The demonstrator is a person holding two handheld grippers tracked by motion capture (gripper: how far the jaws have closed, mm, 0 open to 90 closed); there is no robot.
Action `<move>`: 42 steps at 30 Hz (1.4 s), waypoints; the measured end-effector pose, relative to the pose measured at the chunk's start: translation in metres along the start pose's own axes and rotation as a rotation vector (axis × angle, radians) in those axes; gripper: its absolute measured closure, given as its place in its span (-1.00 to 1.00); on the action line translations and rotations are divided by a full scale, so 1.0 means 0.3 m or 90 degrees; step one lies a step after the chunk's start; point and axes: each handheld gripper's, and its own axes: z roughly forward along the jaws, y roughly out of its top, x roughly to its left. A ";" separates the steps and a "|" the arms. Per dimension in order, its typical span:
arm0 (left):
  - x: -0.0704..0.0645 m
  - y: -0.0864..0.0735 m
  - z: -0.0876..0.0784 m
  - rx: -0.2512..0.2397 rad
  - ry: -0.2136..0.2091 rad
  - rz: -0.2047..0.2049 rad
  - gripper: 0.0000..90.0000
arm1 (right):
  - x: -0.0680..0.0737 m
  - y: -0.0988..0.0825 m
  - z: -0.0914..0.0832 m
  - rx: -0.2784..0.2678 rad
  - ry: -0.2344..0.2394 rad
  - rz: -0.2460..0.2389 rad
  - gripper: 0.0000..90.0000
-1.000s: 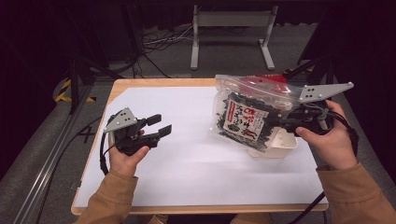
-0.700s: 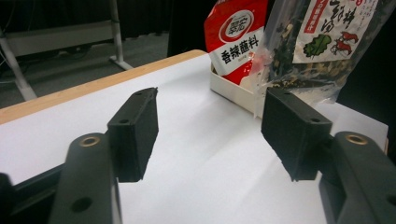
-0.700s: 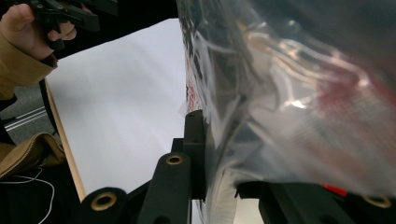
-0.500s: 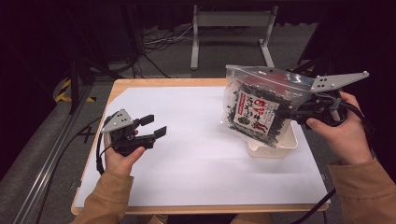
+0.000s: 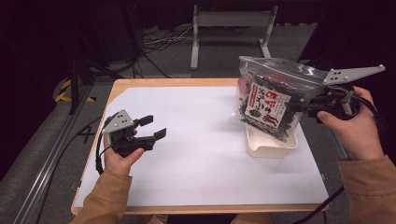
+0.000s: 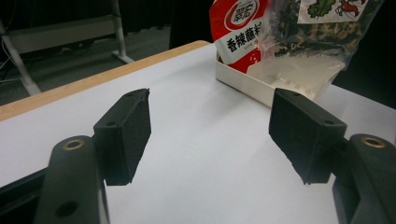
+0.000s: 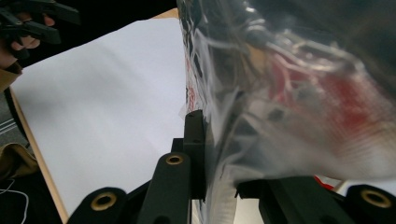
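Hanging from the right gripper, the clear bag of dark snacks is pinched by its edge between the jaws, its bottom just above the white tray. Well apart from the tray, the left gripper rests low over the paper, jaws just opened wide, nothing between them, palm upward.

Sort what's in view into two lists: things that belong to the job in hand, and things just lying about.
Part of the job:
- clear bag of snack packets, clamped in the right gripper
- white tray beneath the bag
- left gripper, jaws just opened, nothing between them

Just lying about:
- white sheet covering the table
- metal stand on the floor
- floor cables
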 end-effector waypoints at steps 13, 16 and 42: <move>-0.002 -0.005 0.006 0.011 0.014 0.013 -0.33 | -0.062 -0.035 -0.013 0.002 -0.060 0.028 0.73; -0.007 -0.005 0.007 0.012 0.022 0.020 -0.33 | -0.069 -0.045 -0.006 0.005 -0.068 0.038 0.73; -0.004 -0.008 0.002 0.017 0.020 0.021 -0.36 | -0.108 -0.139 0.101 0.040 -0.094 0.056 0.73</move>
